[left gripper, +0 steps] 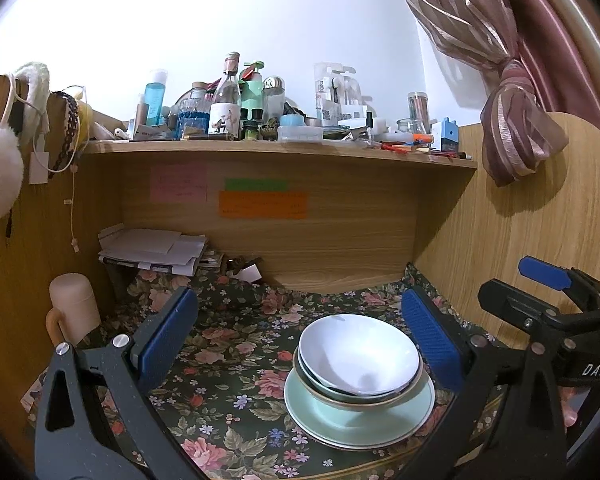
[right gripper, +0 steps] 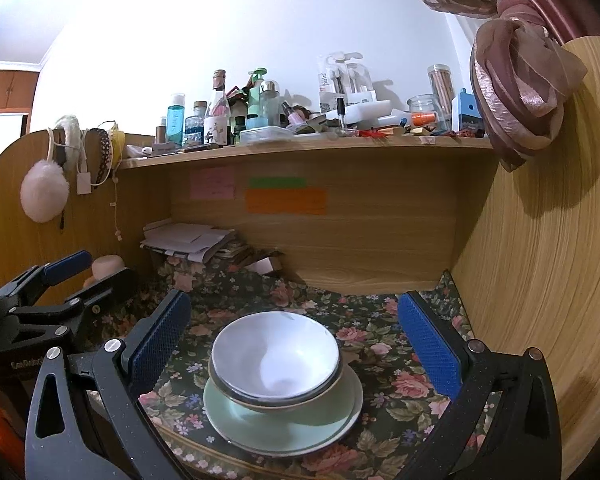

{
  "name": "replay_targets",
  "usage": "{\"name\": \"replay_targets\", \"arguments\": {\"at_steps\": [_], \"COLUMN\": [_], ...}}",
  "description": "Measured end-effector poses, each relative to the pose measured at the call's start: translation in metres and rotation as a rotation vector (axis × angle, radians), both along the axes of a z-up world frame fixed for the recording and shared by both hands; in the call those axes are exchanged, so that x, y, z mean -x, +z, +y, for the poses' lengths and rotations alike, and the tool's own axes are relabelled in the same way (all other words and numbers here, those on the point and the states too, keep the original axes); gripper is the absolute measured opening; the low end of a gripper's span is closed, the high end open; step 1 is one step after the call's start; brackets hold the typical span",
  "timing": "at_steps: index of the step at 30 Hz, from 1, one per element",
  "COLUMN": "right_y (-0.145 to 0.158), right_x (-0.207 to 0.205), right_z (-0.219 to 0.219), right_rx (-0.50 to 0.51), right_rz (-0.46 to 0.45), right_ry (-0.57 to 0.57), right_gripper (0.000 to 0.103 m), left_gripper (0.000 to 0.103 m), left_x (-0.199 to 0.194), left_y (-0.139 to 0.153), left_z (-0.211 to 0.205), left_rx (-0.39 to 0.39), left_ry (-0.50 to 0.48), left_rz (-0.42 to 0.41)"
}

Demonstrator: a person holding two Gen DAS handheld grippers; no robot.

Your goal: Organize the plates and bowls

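Here the stack is shown complete on the flowered worktop [right gripper: 384, 344]: a white bowl [right gripper: 276, 354] is nested in a darker-rimmed bowl [right gripper: 236, 390], and both are carried by a green plate [right gripper: 236, 416] over a second plate whose rim alone is visible. The right gripper [right gripper: 296, 344] is held with its blue fingers [right gripper: 430, 348] spread wide on either side of the stack, nothing being grasped. The left gripper [left gripper: 300, 340] is likewise released, its fingers [left gripper: 166, 336] apart and empty, with the stack seen towards its right finger.

The step in hand is judged to be withdrawal after placement; it is best done straight back, so that no rim is clipped. Open room is offered to the left of the stack. The wooden side panel [right gripper: 540, 280] and back panel [right gripper: 360, 248] limit movement rightward and forward, and the front edge lies just beside the plates.
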State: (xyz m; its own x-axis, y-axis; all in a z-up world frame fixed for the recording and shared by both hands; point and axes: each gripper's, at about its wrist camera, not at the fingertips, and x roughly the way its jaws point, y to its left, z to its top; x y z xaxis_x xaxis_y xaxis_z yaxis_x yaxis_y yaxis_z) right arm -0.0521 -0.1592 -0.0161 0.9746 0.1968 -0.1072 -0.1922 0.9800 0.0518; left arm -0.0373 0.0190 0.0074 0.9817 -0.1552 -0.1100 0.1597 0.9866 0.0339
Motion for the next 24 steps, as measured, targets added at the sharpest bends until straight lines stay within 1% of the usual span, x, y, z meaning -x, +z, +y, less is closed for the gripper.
{"name": "replay_targets", "arguments": {"at_steps": [24], "right_y": [0.0017], "right_x": [0.0037], "right_z": [0.0000], "right_rx": [-0.007], "right_rz": [-0.009], "right_ry": [-0.002], "right_gripper": [0.103], "left_gripper": [0.103], "left_x": [-0.0010], "left_y": [0.0006], "left_z": [-0.0034], "left_rx": [0.009], "left_ry": [-0.006], "left_rz": [0.005]}}
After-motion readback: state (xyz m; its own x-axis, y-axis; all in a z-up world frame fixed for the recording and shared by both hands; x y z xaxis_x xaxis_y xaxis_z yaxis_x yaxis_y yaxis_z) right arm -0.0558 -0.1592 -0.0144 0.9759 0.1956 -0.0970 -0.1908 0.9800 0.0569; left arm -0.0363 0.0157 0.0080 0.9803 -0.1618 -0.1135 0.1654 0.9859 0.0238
